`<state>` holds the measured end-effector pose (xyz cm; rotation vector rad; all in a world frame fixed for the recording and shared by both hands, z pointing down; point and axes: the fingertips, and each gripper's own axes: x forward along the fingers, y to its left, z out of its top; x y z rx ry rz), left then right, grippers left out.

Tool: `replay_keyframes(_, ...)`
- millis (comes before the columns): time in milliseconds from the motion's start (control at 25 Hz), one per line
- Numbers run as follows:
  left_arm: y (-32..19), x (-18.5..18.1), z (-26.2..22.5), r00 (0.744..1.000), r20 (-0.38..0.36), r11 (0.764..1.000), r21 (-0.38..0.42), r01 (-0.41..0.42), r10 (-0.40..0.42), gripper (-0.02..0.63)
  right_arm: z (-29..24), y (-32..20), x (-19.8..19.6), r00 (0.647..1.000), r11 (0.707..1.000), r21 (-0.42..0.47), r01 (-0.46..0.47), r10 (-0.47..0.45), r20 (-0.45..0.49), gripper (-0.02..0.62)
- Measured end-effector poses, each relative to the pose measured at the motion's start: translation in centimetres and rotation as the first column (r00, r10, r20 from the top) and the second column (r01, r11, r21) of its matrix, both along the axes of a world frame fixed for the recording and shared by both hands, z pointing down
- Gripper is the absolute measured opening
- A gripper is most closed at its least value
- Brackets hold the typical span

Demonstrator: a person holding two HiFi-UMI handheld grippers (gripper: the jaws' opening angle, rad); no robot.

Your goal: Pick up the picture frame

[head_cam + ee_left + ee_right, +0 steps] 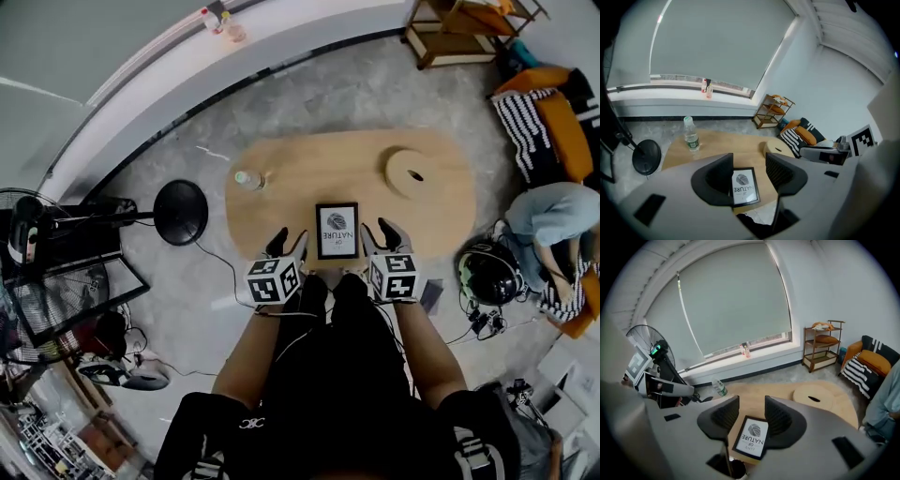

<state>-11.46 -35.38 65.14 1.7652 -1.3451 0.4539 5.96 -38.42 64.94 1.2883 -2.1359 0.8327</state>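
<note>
In the head view, the picture frame [337, 231] lay flat at the near edge of the wooden counter [281, 178], between the left claw [289, 242] and the right claw [379, 234]. In the left gripper view, that claw's jaws stood apart, gripping nothing, with the frame beyond them. In the right gripper view, the jaws likewise stood apart and empty.

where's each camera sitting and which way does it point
Head view: on the person's head, looking steeply down at the wooden table; forearms, left gripper and right gripper show.
Left gripper view: rides the left gripper, facing across the table toward the window; its open jaws show.
Right gripper view: rides the right gripper, facing likewise; open jaws show.
Shared: all three see the picture frame.
</note>
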Motion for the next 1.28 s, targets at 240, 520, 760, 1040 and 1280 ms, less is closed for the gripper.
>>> replay_keyframes(240,0.2,-0.2,12.3,1.0,0.001,0.993,-0.114,-0.026,0.026,0.232,12.5,0.1,-0.1,1.0,0.992,-0.126,0.015,-0.018,-0.025,0.183)
replay_keyframes(520,1.5,-0.2,23.8,0.999,-0.038,0.981,-0.189,-0.043,0.036,0.232,25.4,2.4,-0.2,0.997,0.97,-0.241,0.034,-0.051,-0.065,0.176)
replay_keyframes(760,1.7,-0.6,30.2,0.997,-0.057,0.978,-0.197,-0.06,0.05,0.232,33.9,3.1,-0.6,0.995,0.954,-0.3,0.023,-0.053,-0.09,0.156)
replay_keyframes(1040,2.5,0.2,32.6,0.993,-0.025,0.976,-0.183,-0.116,0.113,0.232,38.1,3.5,-0.5,0.993,0.95,-0.312,0.018,-0.053,-0.105,0.156)
replay_keyframes(1280,3.0,-0.1,33.2,0.993,-0.029,0.975,-0.19,-0.115,0.112,0.232,39.8,3.4,-0.5,0.993,0.947,-0.319,-0.022,-0.017,-0.119,0.1)
